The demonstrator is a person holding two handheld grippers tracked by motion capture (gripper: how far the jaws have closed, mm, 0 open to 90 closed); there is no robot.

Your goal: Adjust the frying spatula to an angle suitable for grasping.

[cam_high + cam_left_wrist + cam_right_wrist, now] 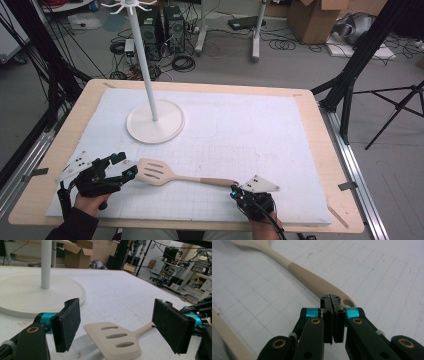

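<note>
A pale slotted spatula [165,174] lies flat on the white gridded mat, head to the left and tan handle to the right. My left gripper [126,165] stands open at the head's left side; in the left gripper view the slotted head [117,340] lies low between and just beyond the two wide-apart pads [67,325]. My right gripper [234,191] is shut, pads pressed together with nothing seen between them. Its tips [331,298] sit at the handle's end [312,277], beside the hanging hole; whether they touch it I cannot tell.
A white stand with a round base [155,121] and tall pole [142,55] rises at the mat's back left, close ahead of the left gripper [116,315]. The wooden table edge [340,165] frames the mat. Black frame legs, cables and cardboard boxes lie beyond the table.
</note>
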